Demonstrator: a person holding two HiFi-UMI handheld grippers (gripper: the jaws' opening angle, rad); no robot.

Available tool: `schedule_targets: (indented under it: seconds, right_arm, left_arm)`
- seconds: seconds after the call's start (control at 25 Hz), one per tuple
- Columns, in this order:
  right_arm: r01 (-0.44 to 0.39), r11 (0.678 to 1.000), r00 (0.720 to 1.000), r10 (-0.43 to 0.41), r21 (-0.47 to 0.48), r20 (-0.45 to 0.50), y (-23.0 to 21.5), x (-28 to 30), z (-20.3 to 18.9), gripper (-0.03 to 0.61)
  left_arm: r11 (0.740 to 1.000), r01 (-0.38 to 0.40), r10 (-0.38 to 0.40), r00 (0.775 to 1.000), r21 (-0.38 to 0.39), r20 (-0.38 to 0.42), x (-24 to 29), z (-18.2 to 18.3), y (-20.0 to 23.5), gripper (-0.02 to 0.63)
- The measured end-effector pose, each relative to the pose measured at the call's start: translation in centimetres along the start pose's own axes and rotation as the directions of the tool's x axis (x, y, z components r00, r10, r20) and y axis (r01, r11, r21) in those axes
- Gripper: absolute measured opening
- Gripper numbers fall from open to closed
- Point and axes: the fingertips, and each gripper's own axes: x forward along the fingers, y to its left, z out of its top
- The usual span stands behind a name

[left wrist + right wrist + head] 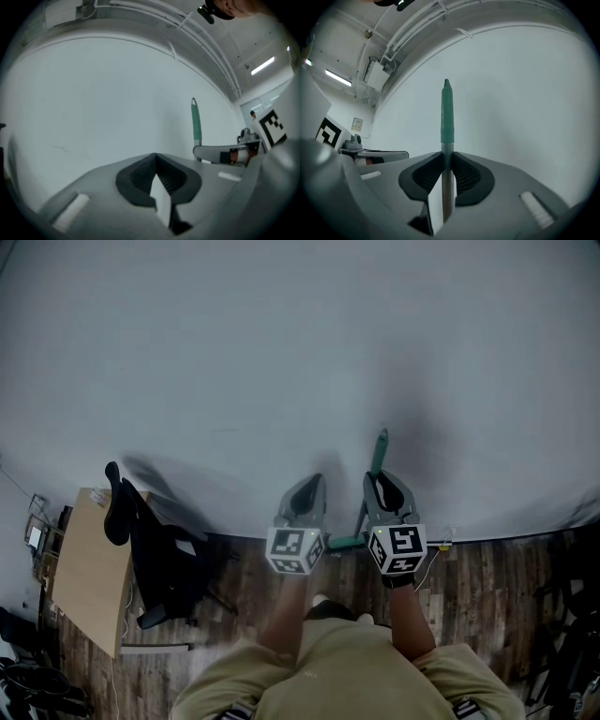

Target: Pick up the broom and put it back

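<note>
**White wall ahead, broom clamped in right gripper**

Wood floor (pixel 487 577) below, plain white wall (pixel 281 352) filling most of the head view.

Nearest: person's beige shirt (pixel 347 671) at the bottom edge, both forearms reaching forward side by side.

Left gripper (pixel 309 486): jaws together, tips meeting, nothing between them per the left gripper view (pixel 156 157). It points roughly level at the wall, just beside the right one.

Right gripper (pixel 382 486): jaws closed on the broom (pixel 379 454). Right gripper view shows the pads (pixel 464 176) pressing the bare metal shaft from both sides, just below the green grip (pixel 447 112). The handle stands upright, its tip well above the jaws (pixel 447 157). From the left gripper view the same handle (pixel 196 119) rises just past the right gripper's side. Head view shows another green part of the broom (pixel 343 542) low between the two marker cubes. The broom's head can't be made out.

Further out, left side: light wood desk (pixel 89 568) with a black chair (pixel 164 568) next to it, both near the wall.

Overhead in the right gripper view: pipes (pixel 417 28) and a strip light (pixel 337 77).
</note>
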Motion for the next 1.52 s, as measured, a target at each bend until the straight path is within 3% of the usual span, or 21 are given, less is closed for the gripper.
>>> schedule_targets:
  seconds: [0.28,0.52,0.76,0.92,1.16,1.32,1.4,1.52]
  right_arm:
    - [-0.057,0.998,0.998,0.057,-0.015,-0.002,3.1,1.5,1.4,0.074]
    - [-0.182,0.983,0.983,0.182,-0.034,-0.006,8.6,3.6,1.3,0.074]
    - [-0.274,0.962,0.961,0.274,-0.005,-0.020,15.7,7.5,1.6,0.074]
    - [-0.376,0.927,0.926,0.375,-0.014,-0.041,22.8,10.0,1.1,0.074]
    - [-0.553,0.833,0.832,0.550,-0.025,-0.065,35.0,10.9,0.6,0.074]
    - [-0.663,0.748,0.745,0.662,0.007,-0.081,43.7,9.8,-0.2,0.074]
    - [-0.724,0.689,0.684,0.724,0.036,-0.091,48.9,8.7,-1.6,0.074]
    - [-0.833,0.547,0.538,0.836,0.086,-0.106,56.9,6.9,-4.4,0.074]
  left_arm:
    - [0.997,-0.047,0.049,0.998,-0.068,0.026,-1.8,1.6,3.5,0.003]
    - [0.987,-0.131,0.136,0.990,-0.092,0.047,-5.7,3.1,9.3,0.003]
    - [0.969,-0.241,0.244,0.969,-0.050,0.050,-11.2,5.1,15.7,0.003]
    - [0.942,-0.330,0.333,0.941,-0.057,0.064,-15.8,6.4,20.6,0.003]
    - [0.872,-0.479,0.486,0.872,-0.102,0.062,-25.2,6.2,27.0,0.003]
    - [0.812,-0.572,0.580,0.812,-0.113,0.059,-33.5,6.9,30.0,0.003]
    - [0.764,-0.635,0.643,0.763,-0.116,0.060,-39.0,6.9,31.7,0.003]
    - [0.637,-0.759,0.770,0.635,-0.132,0.066,-47.7,5.7,33.9,0.003]
